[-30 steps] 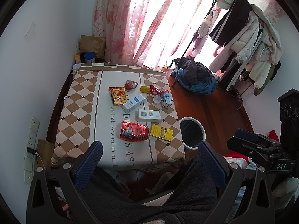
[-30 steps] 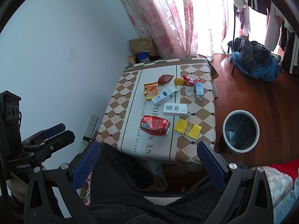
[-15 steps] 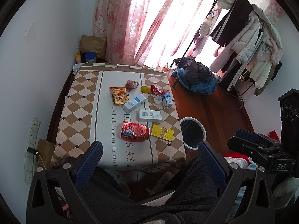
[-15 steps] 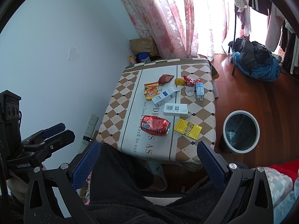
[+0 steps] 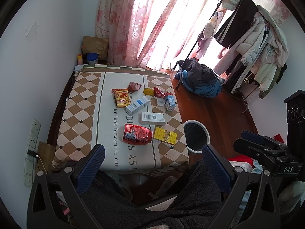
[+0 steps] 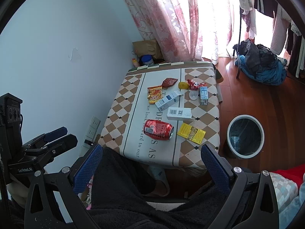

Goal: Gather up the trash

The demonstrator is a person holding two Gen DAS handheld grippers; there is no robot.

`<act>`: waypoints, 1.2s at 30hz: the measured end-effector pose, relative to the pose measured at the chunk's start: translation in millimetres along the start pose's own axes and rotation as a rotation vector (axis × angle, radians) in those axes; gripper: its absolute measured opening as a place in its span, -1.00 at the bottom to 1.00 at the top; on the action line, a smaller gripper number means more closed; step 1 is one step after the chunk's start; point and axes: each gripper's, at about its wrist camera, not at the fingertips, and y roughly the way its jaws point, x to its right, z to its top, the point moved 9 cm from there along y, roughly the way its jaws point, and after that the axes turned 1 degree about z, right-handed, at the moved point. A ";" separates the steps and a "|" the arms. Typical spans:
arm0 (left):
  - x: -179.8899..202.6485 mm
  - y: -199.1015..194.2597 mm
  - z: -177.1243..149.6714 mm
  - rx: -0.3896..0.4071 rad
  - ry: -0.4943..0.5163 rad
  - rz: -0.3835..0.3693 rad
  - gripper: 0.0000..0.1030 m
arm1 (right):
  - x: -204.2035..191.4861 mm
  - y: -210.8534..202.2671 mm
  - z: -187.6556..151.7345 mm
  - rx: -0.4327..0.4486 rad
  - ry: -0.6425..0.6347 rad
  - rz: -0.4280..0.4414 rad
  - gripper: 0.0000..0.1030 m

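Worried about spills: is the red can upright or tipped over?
Tipped over: the red can lies on its side on the table, its top facing the yellow packet.

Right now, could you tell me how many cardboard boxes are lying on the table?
3: a white-and-blue carton mid-table, a white barcode box just nearer, and a small blue-and-white drink carton by the bin-side edge. None seems hidden.
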 end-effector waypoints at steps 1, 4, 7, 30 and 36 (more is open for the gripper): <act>-0.1 0.1 0.1 0.000 0.000 -0.002 1.00 | 0.1 0.3 0.6 0.000 0.001 0.001 1.00; -0.2 0.0 0.3 0.000 -0.001 -0.001 1.00 | -0.2 0.0 0.9 0.001 -0.003 -0.003 1.00; -0.1 0.0 0.4 0.000 -0.001 -0.001 1.00 | 0.1 -0.4 0.4 0.000 -0.004 -0.001 1.00; -103.7 186.5 -29.7 -0.163 -0.185 0.360 1.00 | 110.2 201.4 -10.6 -0.324 -0.062 -0.236 1.00; -119.2 251.2 -70.9 -0.297 -0.344 0.329 1.00 | 149.4 301.5 -35.1 -0.522 -0.193 -0.300 0.98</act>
